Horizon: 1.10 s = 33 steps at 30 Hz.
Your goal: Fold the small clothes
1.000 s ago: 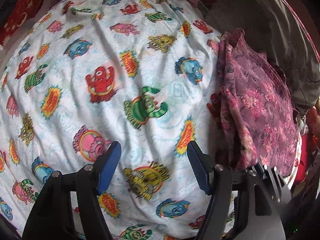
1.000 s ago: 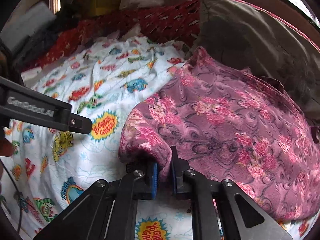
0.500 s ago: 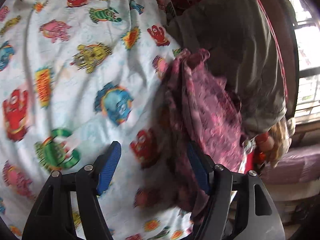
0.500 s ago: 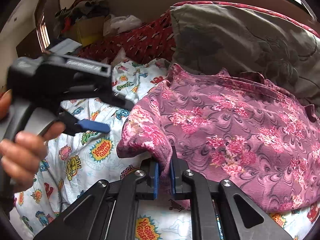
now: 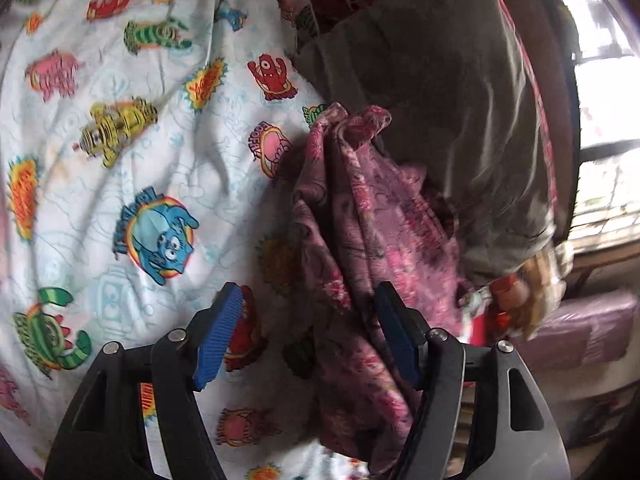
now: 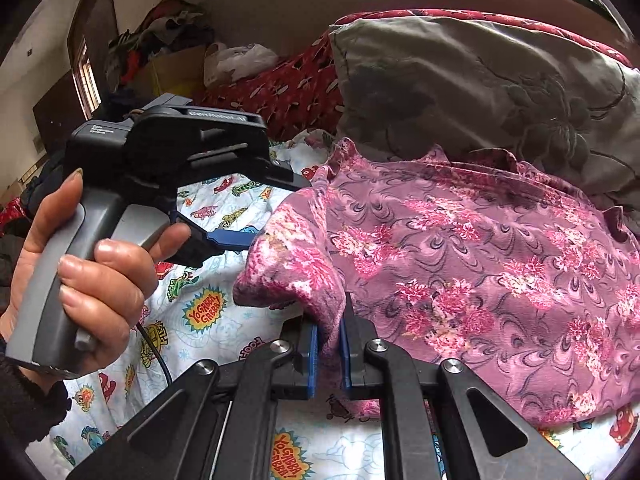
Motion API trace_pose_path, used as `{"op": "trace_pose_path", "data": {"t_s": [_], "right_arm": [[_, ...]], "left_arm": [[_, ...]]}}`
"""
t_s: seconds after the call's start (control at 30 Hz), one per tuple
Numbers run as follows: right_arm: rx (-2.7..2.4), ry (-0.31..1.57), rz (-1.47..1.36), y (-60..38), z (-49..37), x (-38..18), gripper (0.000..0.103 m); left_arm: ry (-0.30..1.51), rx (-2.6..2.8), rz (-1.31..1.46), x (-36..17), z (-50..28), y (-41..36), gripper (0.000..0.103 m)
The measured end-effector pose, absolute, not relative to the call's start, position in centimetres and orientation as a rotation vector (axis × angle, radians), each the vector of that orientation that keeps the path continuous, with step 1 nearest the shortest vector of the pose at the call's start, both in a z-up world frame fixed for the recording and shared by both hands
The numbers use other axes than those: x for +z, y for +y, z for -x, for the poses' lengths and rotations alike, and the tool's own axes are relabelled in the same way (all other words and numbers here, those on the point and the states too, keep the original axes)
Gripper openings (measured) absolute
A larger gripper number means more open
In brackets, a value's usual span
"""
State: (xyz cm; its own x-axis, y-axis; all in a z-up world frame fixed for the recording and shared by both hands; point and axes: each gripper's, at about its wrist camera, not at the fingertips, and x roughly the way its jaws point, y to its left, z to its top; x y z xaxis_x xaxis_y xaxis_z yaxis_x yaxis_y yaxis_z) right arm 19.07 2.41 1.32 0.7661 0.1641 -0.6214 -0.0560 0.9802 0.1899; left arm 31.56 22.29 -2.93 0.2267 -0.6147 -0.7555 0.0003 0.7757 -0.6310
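Observation:
A pink floral garment (image 6: 460, 264) lies crumpled on the bed against a pillow. My right gripper (image 6: 328, 346) is shut on a fold at its near left edge, and the cloth bunches up between the blue pads. In the left wrist view the same garment (image 5: 360, 240) hangs as a bunched ridge. My left gripper (image 5: 308, 338) stands open around its lower part, with the cloth close to the right pad. In the right wrist view a hand (image 6: 92, 276) holds the left gripper (image 6: 272, 208), whose fingertips are at the garment's left side.
A white bed sheet (image 5: 140, 168) printed with cartoon monsters covers the bed. A grey flowered pillow (image 6: 500, 84) lies behind the garment, and a red patterned cloth (image 6: 288, 88) beside it. A box and piled clutter (image 6: 168, 60) stand at the back left. A bright window (image 5: 600, 128) is at the right.
My left gripper has swung right across the sheet, and the garment's bunched edge now lies between its open jaws. My right gripper has kept its grip and lifted the fold slightly.

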Motion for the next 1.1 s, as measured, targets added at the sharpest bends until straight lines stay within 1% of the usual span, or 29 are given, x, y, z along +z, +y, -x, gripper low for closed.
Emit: {"op": "trace_pose_path", "data": {"t_s": [0.1, 0.23, 0.33, 0.47, 0.57, 0.73, 0.9, 1.03, 1.1], "right_arm": [[0.126, 0.689, -0.156, 2.5, -19.0, 1.4, 0.008], [0.131, 0.692, -0.142, 2.8, -18.9, 1.3, 0.008], [0.138, 0.692, -0.134, 3.1, -18.9, 1.2, 0.008], [0.150, 0.695, -0.118, 3.8, -18.7, 1.1, 0.008], [0.162, 0.700, -0.094, 4.5, -18.5, 0.9, 0.008], [0.177, 0.719, -0.062, 5.6, -18.7, 0.0, 0.008], [0.187, 0.755, -0.003, 7.1, -19.2, -1.1, 0.008], [0.182, 0.793, 0.039, 8.1, -19.8, -2.2, 0.009], [0.183, 0.809, 0.044, 8.3, -19.9, -2.5, 0.012]], "left_arm": [[1.259, -0.382, 0.391, -1.8, -31.4, 21.2, 0.068], [1.168, -0.235, 0.016, 1.2, -30.7, 18.7, 0.068], [1.141, -0.192, -0.147, 2.7, -30.7, 17.3, 0.068], [1.185, -0.175, -0.236, 3.0, -30.9, 16.6, 0.068], [1.185, -0.143, -0.293, 2.8, -30.3, 17.4, 0.068], [1.224, -0.111, -0.284, 2.1, -29.7, 20.1, 0.068], [1.230, -0.075, -0.314, 1.8, -29.4, 21.0, 0.068], [1.199, 0.017, -0.460, 1.3, -28.6, 21.4, 0.068], [1.186, 0.041, -0.519, 1.1, -28.3, 21.5, 0.068]]}}
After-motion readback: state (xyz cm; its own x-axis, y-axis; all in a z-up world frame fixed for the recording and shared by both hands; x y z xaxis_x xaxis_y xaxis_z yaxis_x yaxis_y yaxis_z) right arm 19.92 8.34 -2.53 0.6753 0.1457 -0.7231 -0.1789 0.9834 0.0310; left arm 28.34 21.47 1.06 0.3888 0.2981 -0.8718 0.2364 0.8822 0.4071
